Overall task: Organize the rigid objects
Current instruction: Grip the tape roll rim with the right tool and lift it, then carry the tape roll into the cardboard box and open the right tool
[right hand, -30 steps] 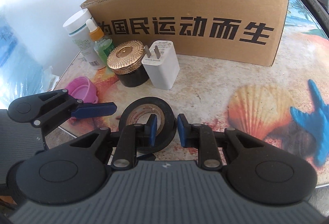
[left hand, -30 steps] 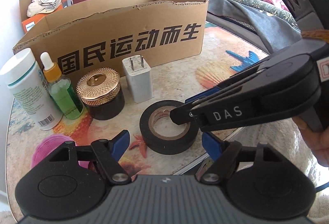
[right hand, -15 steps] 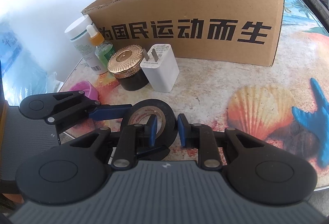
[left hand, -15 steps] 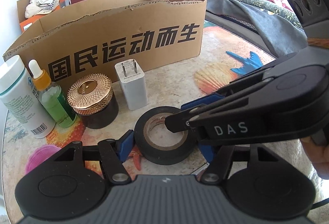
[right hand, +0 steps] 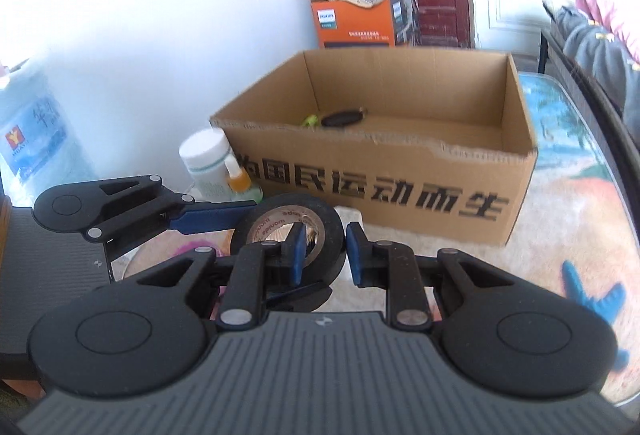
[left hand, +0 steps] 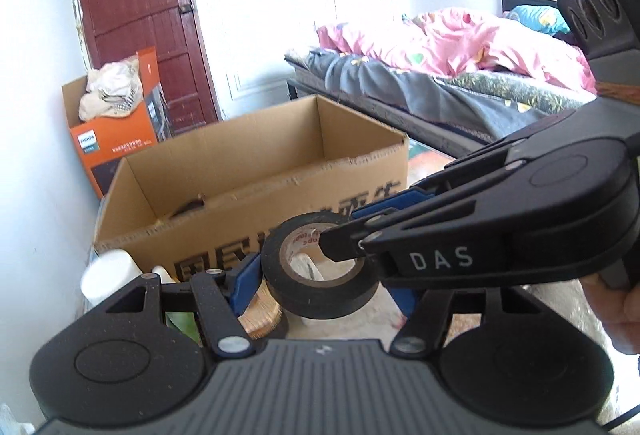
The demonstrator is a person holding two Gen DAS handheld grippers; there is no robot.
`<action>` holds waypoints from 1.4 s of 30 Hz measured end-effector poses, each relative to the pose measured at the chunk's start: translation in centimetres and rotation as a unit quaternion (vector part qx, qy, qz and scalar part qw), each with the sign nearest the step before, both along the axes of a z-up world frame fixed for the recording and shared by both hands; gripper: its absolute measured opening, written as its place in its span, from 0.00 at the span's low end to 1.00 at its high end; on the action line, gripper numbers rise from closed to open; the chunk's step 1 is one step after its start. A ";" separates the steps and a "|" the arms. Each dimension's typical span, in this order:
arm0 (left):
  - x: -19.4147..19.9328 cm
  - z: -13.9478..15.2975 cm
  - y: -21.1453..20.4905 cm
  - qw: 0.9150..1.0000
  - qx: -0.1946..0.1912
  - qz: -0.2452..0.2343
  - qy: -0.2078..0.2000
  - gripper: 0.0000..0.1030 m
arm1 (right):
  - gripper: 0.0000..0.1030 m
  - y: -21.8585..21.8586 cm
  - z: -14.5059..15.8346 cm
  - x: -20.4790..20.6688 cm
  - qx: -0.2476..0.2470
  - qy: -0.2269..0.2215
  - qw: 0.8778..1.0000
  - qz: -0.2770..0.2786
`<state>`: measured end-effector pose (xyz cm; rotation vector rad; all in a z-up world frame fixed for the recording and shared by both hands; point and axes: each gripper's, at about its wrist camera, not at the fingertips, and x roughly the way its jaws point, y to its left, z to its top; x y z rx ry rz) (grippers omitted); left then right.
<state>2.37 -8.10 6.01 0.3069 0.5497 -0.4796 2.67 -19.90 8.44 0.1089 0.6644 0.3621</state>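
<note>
Because both tools share one load, the left hand-held gripper [left hand: 322,285] clasps the outside of the black tape roll [left hand: 320,269], its jaws having just closed in on it, while the right hand-held gripper [right hand: 322,249] pinches the roll's wall, one pad inside the core. Held so, the roll hangs clear of the tabletop [right hand: 560,219], just before the open cardboard box [right hand: 400,171], likely its destination.
</note>
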 end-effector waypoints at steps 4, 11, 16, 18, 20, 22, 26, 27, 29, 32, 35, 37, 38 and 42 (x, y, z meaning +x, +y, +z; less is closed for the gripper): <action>1.6 3.3 0.8 1.000 -0.011 0.012 -0.027 0.65 | 0.20 0.4 3.5 2.0 -0.007 -0.043 0.999 0.017; 5.2 6.6 1.1 0.998 -0.011 0.031 -0.049 0.65 | 0.21 0.9 7.4 6.7 -0.015 -0.068 0.997 0.043; 8.2 6.9 1.2 0.998 -0.012 0.045 -0.030 0.65 | 0.21 0.9 8.0 10.5 -0.015 -0.046 0.997 0.055; 9.5 6.5 1.5 0.998 -0.013 0.051 -0.016 0.65 | 0.21 1.0 7.7 11.8 -0.015 -0.033 0.997 0.061; 10.6 5.9 1.7 0.998 -0.013 0.056 -0.001 0.65 | 0.21 1.0 7.1 13.3 -0.009 -0.015 0.998 0.065; 12.1 5.2 2.1 0.998 -0.013 0.062 0.022 0.65 | 0.21 1.1 6.1 14.8 -0.002 0.007 0.998 0.070; 15.1 3.4 3.1 0.994 -0.018 0.071 0.078 0.65 | 0.22 1.4 3.5 18.1 0.013 0.054 0.996 0.074; 15.8 2.9 3.2 0.993 -0.017 0.074 0.090 0.65 | 0.22 1.3 2.9 18.8 0.018 0.065 0.995 0.074; 16.8 2.1 3.4 0.991 -0.015 0.078 0.111 0.65 | 0.22 1.3 1.5 19.9 0.028 0.086 0.993 0.076; 18.3 0.9 3.6 0.986 -0.013 0.085 0.144 0.65 | 0.22 1.1 -0.2 21.5 0.041 0.118 0.989 0.078; 19.7 -0.2 4.0 0.980 -0.013 0.091 0.176 0.65 | 0.23 1.0 -1.9 23.2 0.050 0.151 0.984 0.082; 20.6 -0.9 4.3 0.976 -0.014 0.094 0.198 0.65 | 0.23 1.0 -3.0 24.0 0.058 0.174 0.980 0.083; 20.9 -1.3 4.5 0.974 -0.015 0.096 0.207 0.65 | 0.23 1.0 -3.6 24.5 0.062 0.187 0.977 0.083; 22.1 -2.3 5.1 0.966 -0.018 0.102 0.238 0.65 | 0.25 0.9 -5.1 25.8 0.075 0.228 0.967 0.084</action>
